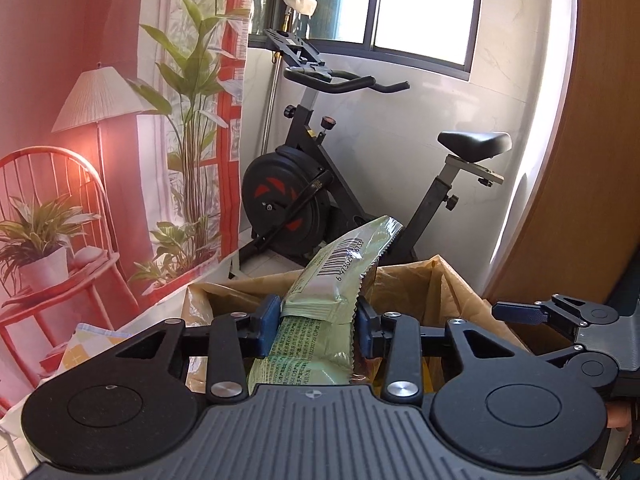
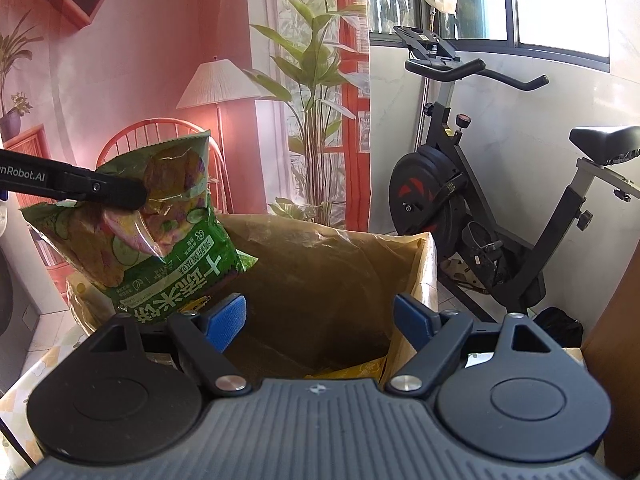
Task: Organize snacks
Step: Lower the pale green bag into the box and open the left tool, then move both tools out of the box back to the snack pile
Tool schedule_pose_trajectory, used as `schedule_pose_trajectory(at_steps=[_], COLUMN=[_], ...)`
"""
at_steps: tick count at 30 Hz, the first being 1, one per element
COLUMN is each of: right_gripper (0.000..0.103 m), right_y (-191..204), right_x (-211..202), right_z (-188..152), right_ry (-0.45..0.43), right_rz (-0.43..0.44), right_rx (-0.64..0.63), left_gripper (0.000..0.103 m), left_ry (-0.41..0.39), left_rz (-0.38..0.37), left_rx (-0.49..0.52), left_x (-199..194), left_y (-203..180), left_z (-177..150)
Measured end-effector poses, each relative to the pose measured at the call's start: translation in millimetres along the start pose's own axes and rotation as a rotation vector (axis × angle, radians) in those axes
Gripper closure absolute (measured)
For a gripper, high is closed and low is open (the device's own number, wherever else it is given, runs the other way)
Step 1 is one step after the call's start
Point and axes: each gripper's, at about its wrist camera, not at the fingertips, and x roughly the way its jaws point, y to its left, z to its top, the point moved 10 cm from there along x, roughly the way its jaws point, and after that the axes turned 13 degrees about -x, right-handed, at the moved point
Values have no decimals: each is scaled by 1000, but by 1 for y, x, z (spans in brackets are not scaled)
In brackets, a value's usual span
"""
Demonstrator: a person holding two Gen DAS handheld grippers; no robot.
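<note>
My left tongs (image 1: 316, 326) are matt black plastic with shiny metal pins and rough blue pads (image 1: 269, 322). They pinch a snack bag (image 1: 320, 280) of thin plastic film, shiny and crinkly, pale green behind and bright green in front. My right tongs (image 2: 320, 316) look the same. The box (image 2: 424, 264) is dull brown cardboard lined with smooth, glossy yellowish plastic. The panel (image 1: 600, 140) on the right looks like smooth wood.

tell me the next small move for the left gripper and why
Probably lower it and open. The left gripper is clamped on the green snack bag, which hangs over the rim of the open box; the right gripper is open, holding nothing.
</note>
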Motion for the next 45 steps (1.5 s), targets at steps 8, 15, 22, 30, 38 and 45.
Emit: schedule_pose_trajectory(at_steps=[8,15,22,30,38,45], right_gripper=[20,20,17,16,16,13], right_y=[2,-3,-1,3,14,30], right_x=[0,-7,-26,-60,-72,-56], right_z=[-2,-5,-7,-24,-71,-117], right_ry=[22,22,2,-39,-20,59], right_rz=[-17,-28,-22,-10,6,14], right_rx=[-20,-8,14,49,84,81], left_gripper=[44,30,13,8,9,12], left_ry=[21,-44,-150,-166,-103,-48], left_rz=[206,155,144,167,137,124], left_rx=[45,-26,-30,-32,-70,-92], left_x=[43,17,-33,-76,-87,-70], left_y=[20,26,16,19,38,44], left_z=[-20,-12,-11,-40,-98,-142])
